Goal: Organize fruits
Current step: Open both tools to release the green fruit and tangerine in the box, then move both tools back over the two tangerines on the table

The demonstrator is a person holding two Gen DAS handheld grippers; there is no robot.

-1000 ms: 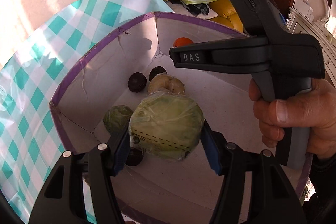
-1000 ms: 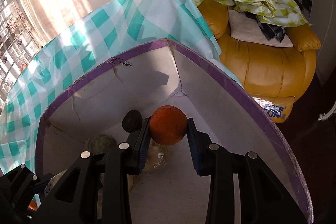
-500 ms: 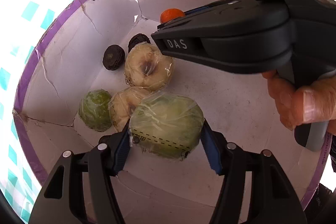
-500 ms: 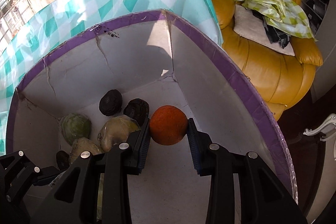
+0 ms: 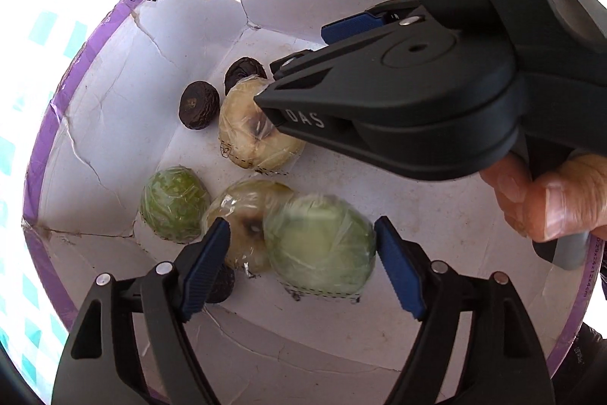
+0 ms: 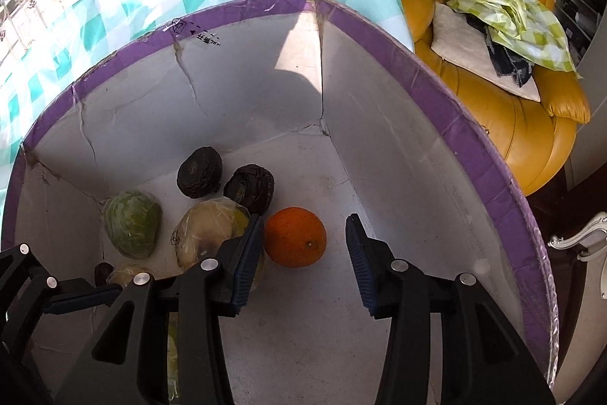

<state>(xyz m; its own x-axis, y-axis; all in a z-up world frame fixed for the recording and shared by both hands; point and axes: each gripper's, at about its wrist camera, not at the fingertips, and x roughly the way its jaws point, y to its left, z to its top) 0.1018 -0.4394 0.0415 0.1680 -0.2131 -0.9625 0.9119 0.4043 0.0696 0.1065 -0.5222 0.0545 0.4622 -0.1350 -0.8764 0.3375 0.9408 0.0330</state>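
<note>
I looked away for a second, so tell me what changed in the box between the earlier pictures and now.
Both grippers let go. The left gripper is opening off the wrapped green fruit, now lying on the box floor. The right gripper is opening off the orange, also set down. The dark fruits and other wrapped ones kept their places.

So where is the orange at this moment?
In the right wrist view, the orange lies on the floor of the box, between the opening right gripper fingers, just right of a wrapped pale fruit.

Both wrist views look steeply down, close, into same box (image 5: 125, 14); shared: wrapped fruits (image 6: 131, 228).
</note>
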